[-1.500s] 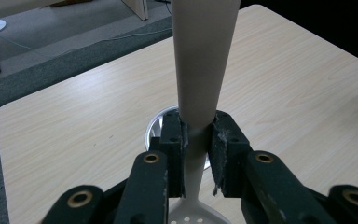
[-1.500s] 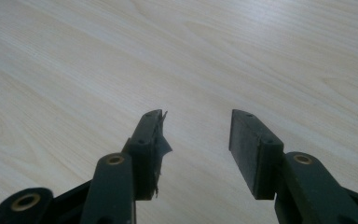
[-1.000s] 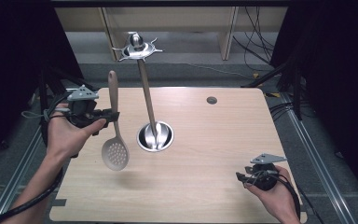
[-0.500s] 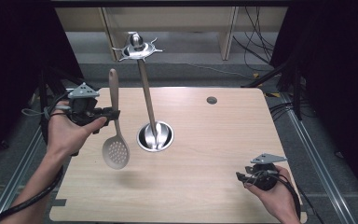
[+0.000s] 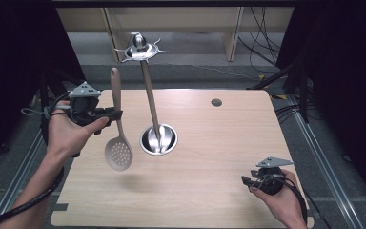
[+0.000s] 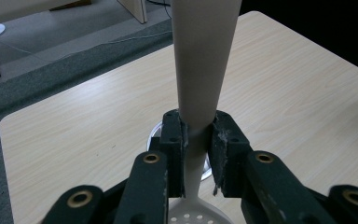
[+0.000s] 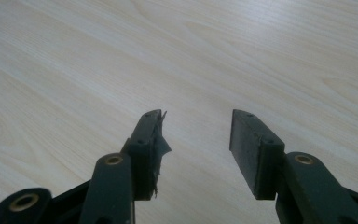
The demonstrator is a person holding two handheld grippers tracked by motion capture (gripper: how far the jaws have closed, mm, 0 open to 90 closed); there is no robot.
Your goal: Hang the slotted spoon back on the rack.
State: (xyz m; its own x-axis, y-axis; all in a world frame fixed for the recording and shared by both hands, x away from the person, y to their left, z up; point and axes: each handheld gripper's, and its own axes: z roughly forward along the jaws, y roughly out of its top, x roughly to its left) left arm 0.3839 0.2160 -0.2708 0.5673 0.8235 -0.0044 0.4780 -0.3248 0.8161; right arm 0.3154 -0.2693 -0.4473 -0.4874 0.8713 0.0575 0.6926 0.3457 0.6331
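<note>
Pale wood with soft wavy lines makes up the table (image 5: 209,157), which is flat with round corners. A small dark round hole (image 5: 216,102) sits near its far edge.

The left gripper (image 5: 106,114) is held up over the left side of the table. Its two black jaws are squeezed tight on the thin neck of a beige slotted spoon (image 5: 117,124). The spoon looks smooth and dull, like plastic. It stands almost straight up and down, with its long handle pointing up and its round bowl hanging low above the table, not touching it. The bowl is full of little round holes. In the left gripper view, the handle (image 6: 205,60) gets wider as it goes up.

Just beside the spoon stands a shiny metal stand (image 5: 158,139). It has a round base like a shallow dish, a thin straight pole, and a top like a star with small hooks.

The right gripper (image 5: 248,181) rests low at the near right corner of the table. Its jaws are spread wide apart with nothing between them. The pad on one jaw (image 7: 151,140) looks torn and ragged.
</note>
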